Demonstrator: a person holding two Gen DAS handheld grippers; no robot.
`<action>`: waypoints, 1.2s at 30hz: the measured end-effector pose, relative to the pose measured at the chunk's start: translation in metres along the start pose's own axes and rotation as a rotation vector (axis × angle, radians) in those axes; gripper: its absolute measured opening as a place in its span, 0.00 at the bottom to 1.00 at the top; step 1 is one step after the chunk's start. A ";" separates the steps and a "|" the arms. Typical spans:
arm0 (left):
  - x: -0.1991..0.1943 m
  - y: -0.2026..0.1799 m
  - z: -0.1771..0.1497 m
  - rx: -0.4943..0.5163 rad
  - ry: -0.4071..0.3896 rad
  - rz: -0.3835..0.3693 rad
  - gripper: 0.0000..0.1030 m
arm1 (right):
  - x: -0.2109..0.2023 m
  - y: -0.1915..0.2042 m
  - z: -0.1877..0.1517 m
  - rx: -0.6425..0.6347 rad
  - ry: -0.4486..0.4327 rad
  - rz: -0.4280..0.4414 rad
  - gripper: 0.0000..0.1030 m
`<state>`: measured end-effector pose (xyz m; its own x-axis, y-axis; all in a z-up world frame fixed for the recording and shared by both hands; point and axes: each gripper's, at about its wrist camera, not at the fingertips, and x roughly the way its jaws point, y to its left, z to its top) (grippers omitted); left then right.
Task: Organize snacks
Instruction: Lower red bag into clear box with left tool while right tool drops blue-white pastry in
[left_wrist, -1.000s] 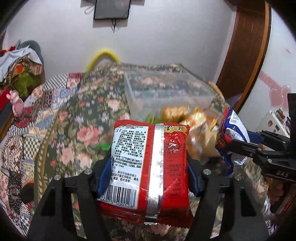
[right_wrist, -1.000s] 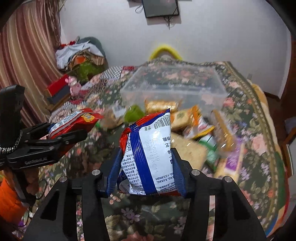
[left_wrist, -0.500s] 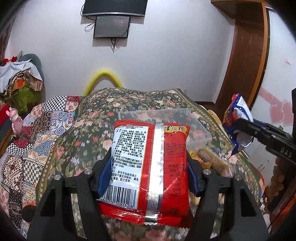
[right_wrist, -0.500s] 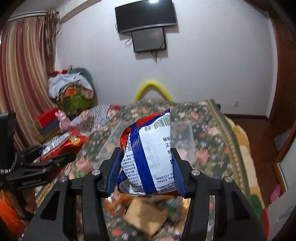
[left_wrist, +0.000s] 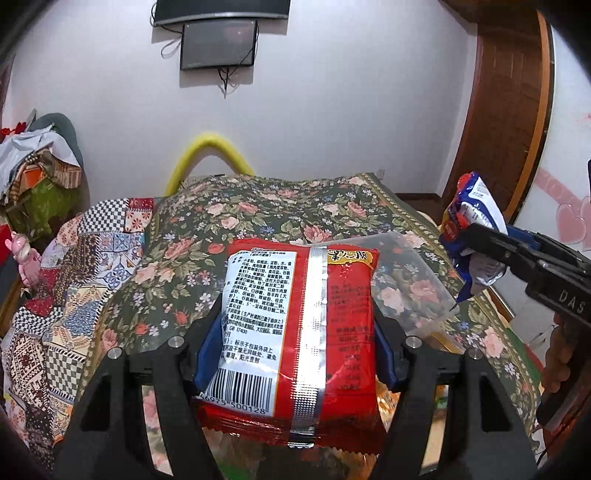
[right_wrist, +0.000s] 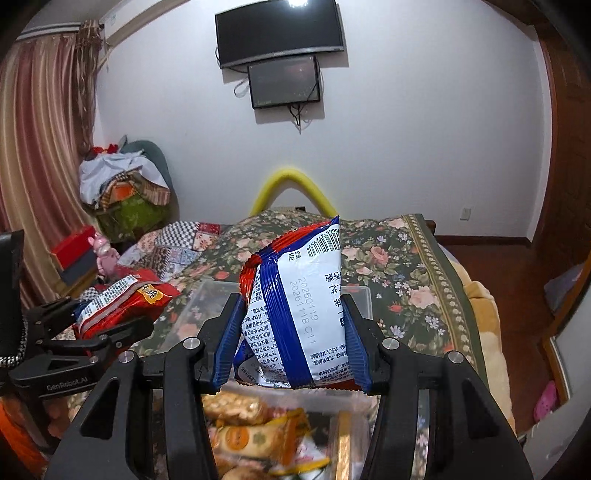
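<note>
Left gripper (left_wrist: 291, 343) clamped on red packet (left_wrist: 295, 332), which hides most of the clear box (left_wrist: 417, 273) on the floral cloth (left_wrist: 258, 218). Right gripper (right_wrist: 291, 347) clamped on blue packet (right_wrist: 299, 310); the snacks (right_wrist: 255, 439) below are blurred and partly cut off.

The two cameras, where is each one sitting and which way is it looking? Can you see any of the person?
Left wrist: sits on the left gripper, looking forward over the red packet toward the wall; the right gripper and fingers show at right.
Right wrist: sits on the right gripper, looking forward over the blue-and-white packet; the left gripper shows at left.
Both share the clear box, floral cloth, yellow arch and wall screen.
</note>
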<state>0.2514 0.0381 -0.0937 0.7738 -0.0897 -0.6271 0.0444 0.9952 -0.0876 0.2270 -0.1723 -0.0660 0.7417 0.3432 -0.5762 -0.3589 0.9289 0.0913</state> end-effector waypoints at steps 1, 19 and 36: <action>0.007 0.000 0.001 -0.002 0.010 -0.002 0.65 | 0.005 0.000 0.000 -0.003 0.011 -0.002 0.47; 0.114 -0.008 -0.001 0.020 0.226 -0.008 0.65 | 0.100 -0.005 -0.019 -0.085 0.300 -0.026 0.47; 0.079 -0.004 0.008 0.020 0.194 -0.025 0.70 | 0.070 -0.014 -0.008 -0.047 0.259 -0.010 0.61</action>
<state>0.3175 0.0274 -0.1372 0.6364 -0.1182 -0.7622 0.0756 0.9930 -0.0908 0.2796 -0.1627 -0.1145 0.5778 0.2817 -0.7660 -0.3826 0.9225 0.0507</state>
